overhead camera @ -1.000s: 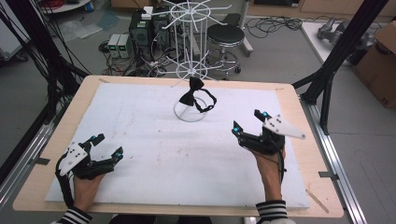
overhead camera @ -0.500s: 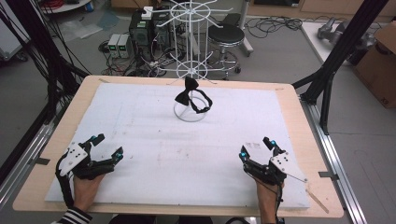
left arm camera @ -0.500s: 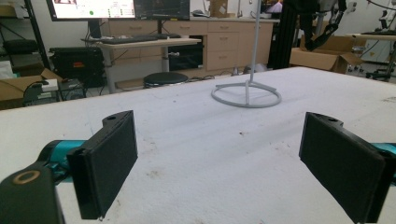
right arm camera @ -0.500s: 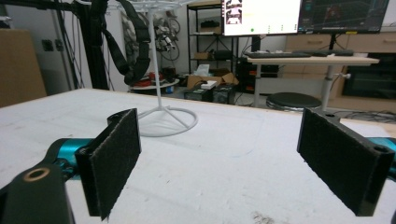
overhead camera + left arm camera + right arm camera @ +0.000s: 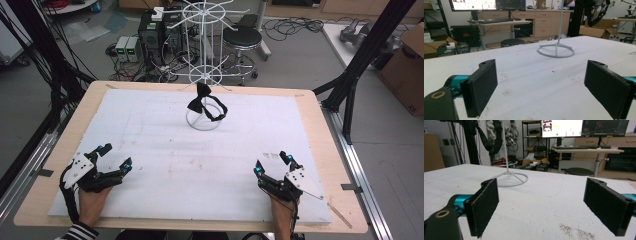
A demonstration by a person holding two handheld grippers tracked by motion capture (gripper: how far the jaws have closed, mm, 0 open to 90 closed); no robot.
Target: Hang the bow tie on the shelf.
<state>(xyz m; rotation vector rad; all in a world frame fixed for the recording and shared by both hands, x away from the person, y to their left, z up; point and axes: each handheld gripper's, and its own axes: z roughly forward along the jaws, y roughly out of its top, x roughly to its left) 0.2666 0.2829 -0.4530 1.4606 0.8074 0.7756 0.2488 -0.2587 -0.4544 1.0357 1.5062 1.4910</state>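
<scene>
A white wire rack (image 5: 204,75) stands on its ring base (image 5: 202,121) at the table's far middle, and a black bow tie (image 5: 205,102) hangs low on it. Its base ring (image 5: 555,51) lies ahead in the left gripper view, and the ring (image 5: 512,179) sits left of centre in the right gripper view. My left gripper (image 5: 115,156) rests open at the near left of the white mat. At the near right my right gripper (image 5: 271,163) is open too. Nothing lies between either pair of jaws.
The white mat (image 5: 200,155) covers a wooden table (image 5: 322,145). Black frame posts (image 5: 357,65) rise at the right and left edges. Beyond the far edge stand a stool (image 5: 241,37), electronics boxes (image 5: 127,48) and cables on the floor.
My right gripper has come back from mid-right of the mat toward the near right edge. The left gripper has stayed put.
</scene>
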